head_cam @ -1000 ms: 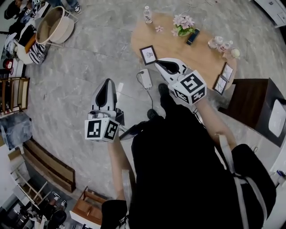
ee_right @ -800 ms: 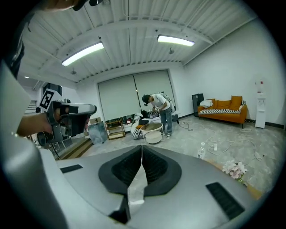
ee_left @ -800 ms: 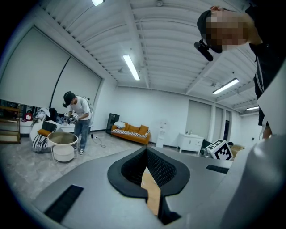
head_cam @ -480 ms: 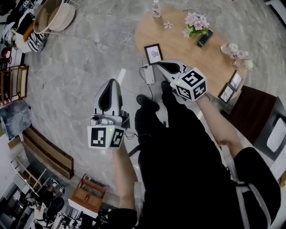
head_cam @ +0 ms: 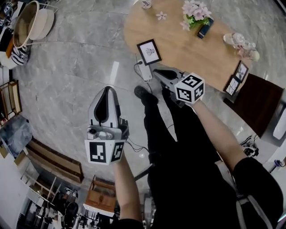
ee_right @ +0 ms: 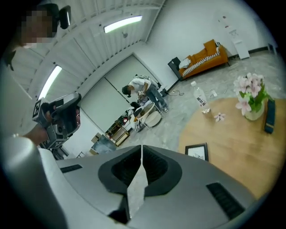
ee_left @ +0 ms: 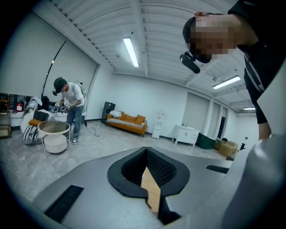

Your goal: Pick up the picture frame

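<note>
Two hand-held grippers hang over a grey marble floor [head_cam: 76, 80], the left gripper [head_cam: 107, 89] and the right gripper [head_cam: 157, 72] each with jaws pressed together on nothing. Just beyond the right gripper's tip, the black picture frame [head_cam: 149, 52] sits near the edge of a wooden table [head_cam: 192, 51], apart from both grippers. Farther across the tabletop stand a pot of pink flowers [head_cam: 195, 11] and two smaller frames [head_cam: 237, 77] at its right edge.

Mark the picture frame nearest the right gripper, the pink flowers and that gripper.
picture frame [head_cam: 149, 52], head view, centre of its print.
pink flowers [head_cam: 195, 9], head view, the blossoms.
right gripper [head_cam: 157, 71], head view, its closed jaw tips.
</note>
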